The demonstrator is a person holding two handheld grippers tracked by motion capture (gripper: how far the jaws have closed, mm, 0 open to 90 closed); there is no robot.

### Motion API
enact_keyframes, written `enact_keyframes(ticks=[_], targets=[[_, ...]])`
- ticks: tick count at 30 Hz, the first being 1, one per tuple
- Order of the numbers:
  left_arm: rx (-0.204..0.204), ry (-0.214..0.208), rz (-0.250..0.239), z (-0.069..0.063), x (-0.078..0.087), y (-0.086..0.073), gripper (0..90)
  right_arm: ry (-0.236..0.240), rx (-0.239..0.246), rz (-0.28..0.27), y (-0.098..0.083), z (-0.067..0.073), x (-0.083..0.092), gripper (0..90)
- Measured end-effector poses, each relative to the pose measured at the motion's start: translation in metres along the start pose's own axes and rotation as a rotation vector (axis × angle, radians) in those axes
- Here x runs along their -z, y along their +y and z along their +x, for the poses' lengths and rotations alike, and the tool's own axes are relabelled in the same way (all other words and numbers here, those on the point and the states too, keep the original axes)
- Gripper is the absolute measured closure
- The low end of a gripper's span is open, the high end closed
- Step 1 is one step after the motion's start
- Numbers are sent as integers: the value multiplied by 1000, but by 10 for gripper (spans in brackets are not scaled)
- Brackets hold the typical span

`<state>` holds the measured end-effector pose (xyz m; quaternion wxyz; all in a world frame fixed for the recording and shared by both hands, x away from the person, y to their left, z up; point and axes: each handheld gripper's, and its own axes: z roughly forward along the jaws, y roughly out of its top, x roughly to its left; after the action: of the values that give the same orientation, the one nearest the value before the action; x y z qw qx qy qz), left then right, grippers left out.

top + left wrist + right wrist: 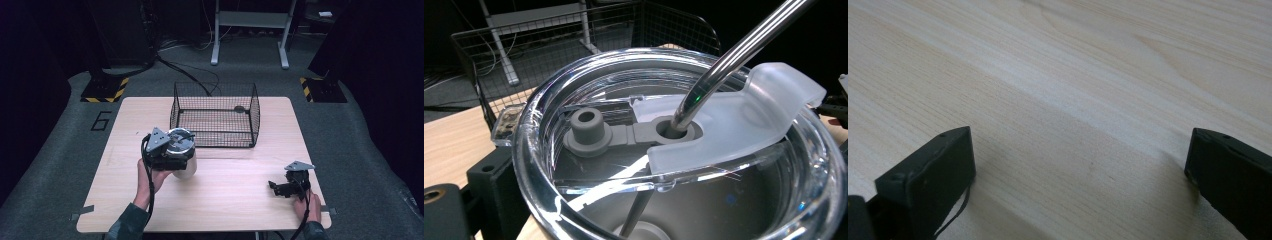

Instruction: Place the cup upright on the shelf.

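Note:
A steel tumbler (184, 165) stands on the wooden table (235, 200), left of centre. My left gripper (172, 152) is shut on its upper part from the left. In the left gripper view I look down on its clear lid (574, 95), with a grey rubber plug (586, 131), a frosted flap (749, 115) and a metal straw (734, 55) through the lid's hole. One black finger (489, 187) presses the tumbler's side; the other is hidden. My right gripper (276, 188) rests low at the front right, open, with bare wood between its fingers (928, 180).
A black wire basket (215, 116) stands at the back middle of the table, just behind the tumbler, with a small dark thing inside at its far right corner. A metal frame (250, 30) and cables are on the floor beyond.

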<state>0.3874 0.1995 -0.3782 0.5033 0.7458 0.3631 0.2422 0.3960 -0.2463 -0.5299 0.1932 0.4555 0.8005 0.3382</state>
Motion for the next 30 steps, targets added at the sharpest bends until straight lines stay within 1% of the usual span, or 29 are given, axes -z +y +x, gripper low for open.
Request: enact_keyframes(ticks=[1, 2, 3, 7, 8, 9, 10, 12, 13, 15, 19, 20, 23, 24, 25, 29, 30], targets=[[2, -2, 0, -1, 0, 1, 39, 0, 0, 0, 0, 0, 0, 0], [-5, -8, 6, 0, 0, 3, 39, 0, 0, 0, 0, 0, 0, 0], [-3, -6, -1, -1, -1, 4, 39, 0, 0, 0, 0, 0, 0, 0], [-8, -22, 3, 0, -2, 11, 39, 0, 0, 0, 0, 0, 0, 0], [-5, -24, -6, 0, -3, 12, 39, 0, 0, 0, 0, 0, 0, 0], [-4, -33, 0, 0, -3, 14, 39, 0, 0, 0, 0, 0, 0, 0], [-5, -31, -8, 0, -3, 15, 39, 0, 0, 0, 0, 0, 0, 0], [-9, -44, 2, 1, -3, 20, 39, 0, 0, 0, 0, 0, 0, 0], [-8, -38, -9, 0, -4, 21, 39, 0, 0, 0, 0, 0, 0, 0], [-7, -47, -12, 0, -4, 25, 39, 0, 0, 0, 0, 0, 0, 0], [-17, -52, -8, 1, -5, 32, 39, 0, 0, 0, 0, 0, 0, 0], [-15, -54, -15, 2, -6, 34, 39, 0, 0, 0, 0, 0, 0, 0], [-13, -65, -13, 3, -7, 38, 39, 0, 0, 0, 0, 0, 0, 0], [-6, -70, -11, 2, -8, 39, 39, 0, 0, 0, 0, 0, 0, 0], [-17, -68, -9, 3, -9, 42, 39, 0, 0, 0, 0, 0, 0, 0], [-22, -80, -10, 2, -11, 50, 39, 0, 0, 0, 0, 0, 0, 0], [-24, -78, -18, 2, -12, 52, 39, 0, 1, 0, 0, 0, 0, 0]])
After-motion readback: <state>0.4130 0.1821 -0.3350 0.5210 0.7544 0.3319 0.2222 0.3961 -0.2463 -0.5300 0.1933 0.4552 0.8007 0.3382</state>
